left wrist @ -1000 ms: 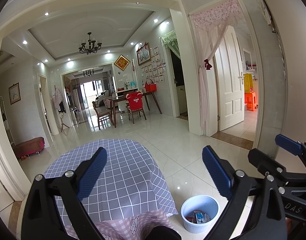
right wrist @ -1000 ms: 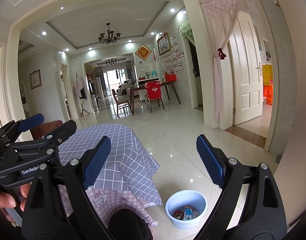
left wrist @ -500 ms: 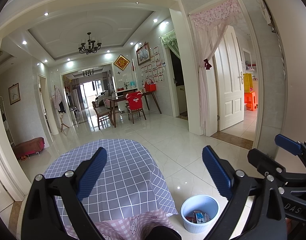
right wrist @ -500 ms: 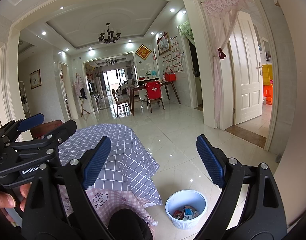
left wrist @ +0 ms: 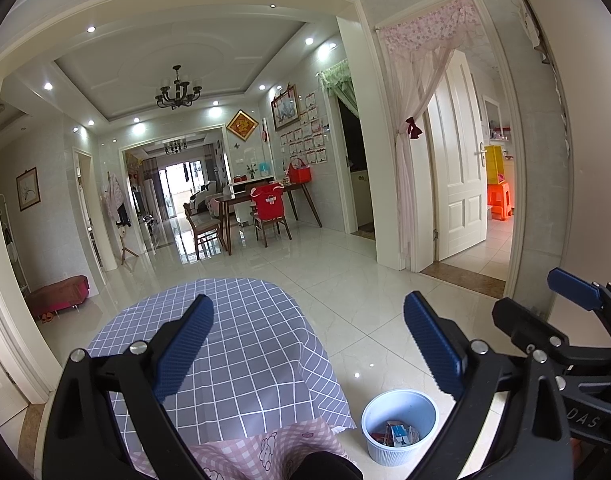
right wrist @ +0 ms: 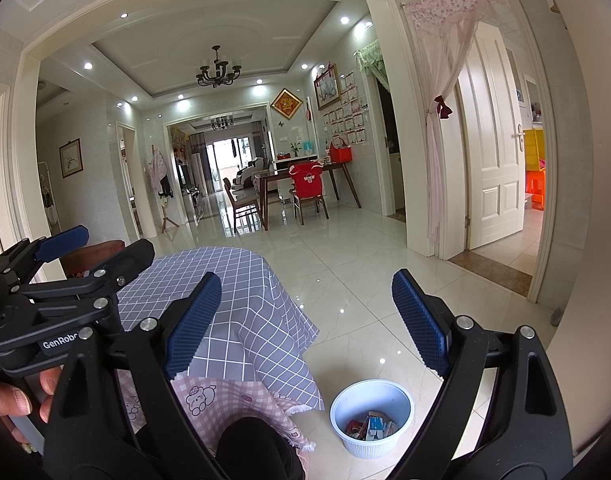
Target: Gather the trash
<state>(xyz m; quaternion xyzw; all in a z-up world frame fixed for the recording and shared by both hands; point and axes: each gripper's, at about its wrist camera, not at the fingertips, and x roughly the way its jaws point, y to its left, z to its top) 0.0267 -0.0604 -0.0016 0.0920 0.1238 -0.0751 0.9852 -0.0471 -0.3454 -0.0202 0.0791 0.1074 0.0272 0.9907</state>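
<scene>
White tiled floor (left wrist: 357,288) runs back to a dining area; in front, a bench (left wrist: 241,344) under a grey checked cloth, bare on top, a pink cloth hanging beneath. Both claws held side by side above its near edge, left claw (left wrist: 307,344) and right claw (right wrist: 301,316) each released, jaws wide, nothing between. On the floor just right of the bench stands a white bin (right wrist: 371,420), the trash (right wrist: 371,428) lying inside it.
</scene>
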